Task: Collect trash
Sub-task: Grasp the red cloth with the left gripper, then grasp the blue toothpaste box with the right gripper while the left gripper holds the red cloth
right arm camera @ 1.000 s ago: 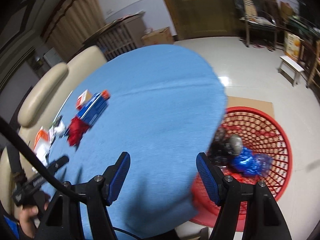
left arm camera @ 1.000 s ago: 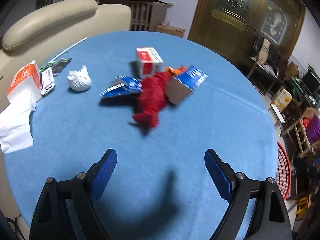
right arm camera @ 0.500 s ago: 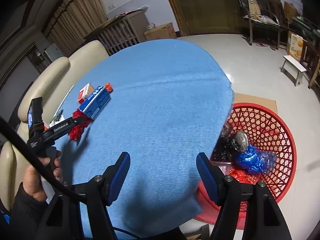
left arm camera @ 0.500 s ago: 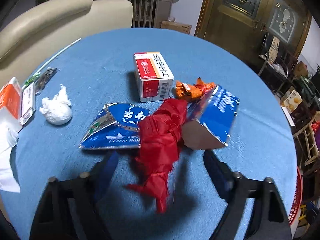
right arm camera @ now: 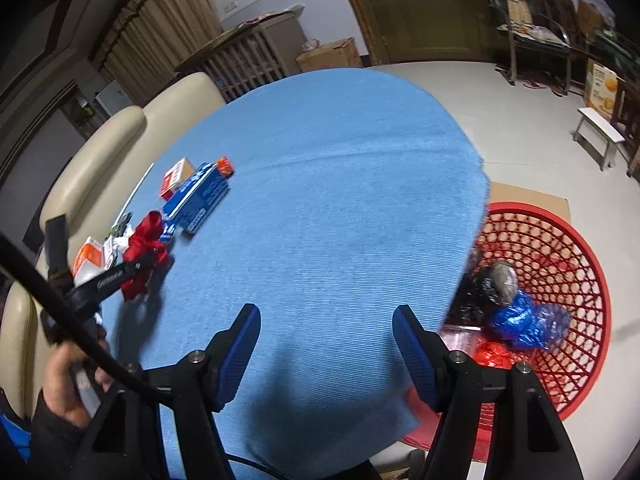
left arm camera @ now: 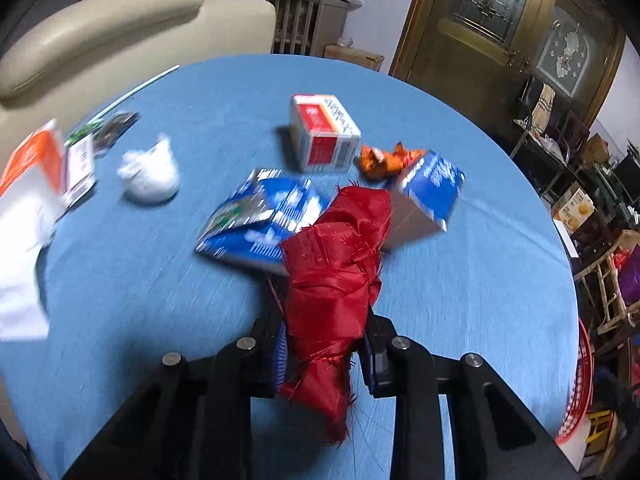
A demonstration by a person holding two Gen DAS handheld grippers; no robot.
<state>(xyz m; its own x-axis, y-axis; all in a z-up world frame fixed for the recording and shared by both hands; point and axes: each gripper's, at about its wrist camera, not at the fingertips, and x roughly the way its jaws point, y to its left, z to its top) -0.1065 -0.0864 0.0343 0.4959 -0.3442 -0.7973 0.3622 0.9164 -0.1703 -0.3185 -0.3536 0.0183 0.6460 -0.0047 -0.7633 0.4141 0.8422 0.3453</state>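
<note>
Left gripper [left arm camera: 326, 356], jaws just drawn together and now clamped on a crumpled red cloth [left arm camera: 338, 280]: shiny woven fabric with frayed, thready edges, bunched into a long upright wad that rises between the blue ribbed pads [left arm camera: 280, 354] and hangs below them. The surface [left arm camera: 480, 280] is round and covered in a blue, finely ribbed fabric. Just beyond the cloth lie a flattened blue foil-lined carton [left arm camera: 260, 220] to the left and an open blue cardboard box [left arm camera: 428, 196] to the right, both close against it. Farther off stand a red-and-white rectangular box [left arm camera: 324, 132] and, beside it to the right, a crinkled orange wrapper [left arm camera: 384, 158]. A crumpled white tissue [left arm camera: 150, 172] sits well to the left; at the far left edge lie an orange-and-white packet [left arm camera: 36, 156] and a flat white sheet [left arm camera: 20, 260].

Right gripper [right arm camera: 326, 350], jaws standing partly apart with nothing between the blue pads, held over the bare near part of the surface. To the right, on the floor, a round red lattice basket [right arm camera: 560, 248] of plastic holds a black bag [right arm camera: 480, 292], a crumpled blue plastic bag [right arm camera: 524, 320] and a red scrap. A cream leather sofa [right arm camera: 100, 144] curves behind the surface. At lower left a hand [right arm camera: 68, 384] grips the left gripper's handle.
</note>
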